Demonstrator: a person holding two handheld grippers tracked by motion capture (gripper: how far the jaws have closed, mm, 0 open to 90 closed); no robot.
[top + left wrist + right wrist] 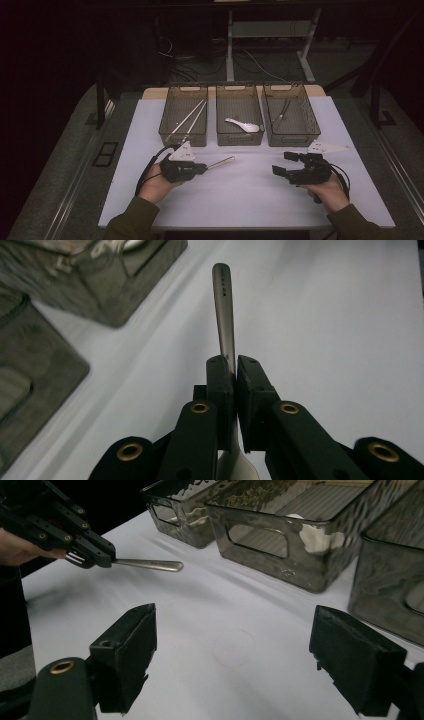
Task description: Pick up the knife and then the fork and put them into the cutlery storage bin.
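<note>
**Metal spoon pinched in the left gripper**

White table top (pixel 240 185) sits in a dark room, with three see-through bins in a row at its far side. One bin, the left bin (pixel 183 114), has two long chopsticks (pixel 189 119) in it. Next, the middle bin (pixel 239 114) has a white spoon (pixel 243 125). Last, the right bin (pixel 291 114) has a thin dark thing that is too small to tell.

On the left, the left gripper (pixel 204 168) is in the person's left hand (pixel 156 181). Its jaws are closed tight on a metal spoon (pixel 223 310). They pinch the handle low down, near the bowl. Most of the handle sticks out past the jaws, toward the middle of the table. It points in front of the bins. Seen from the right gripper view, the spoon is up off the table.

On the right, the right gripper (pixel 286 163) is in the person's right hand (pixel 327 192). Its jaws stand wide apart with nothing between them. It hangs over bare table, well apart from the spoon, and near the right bin.
</note>
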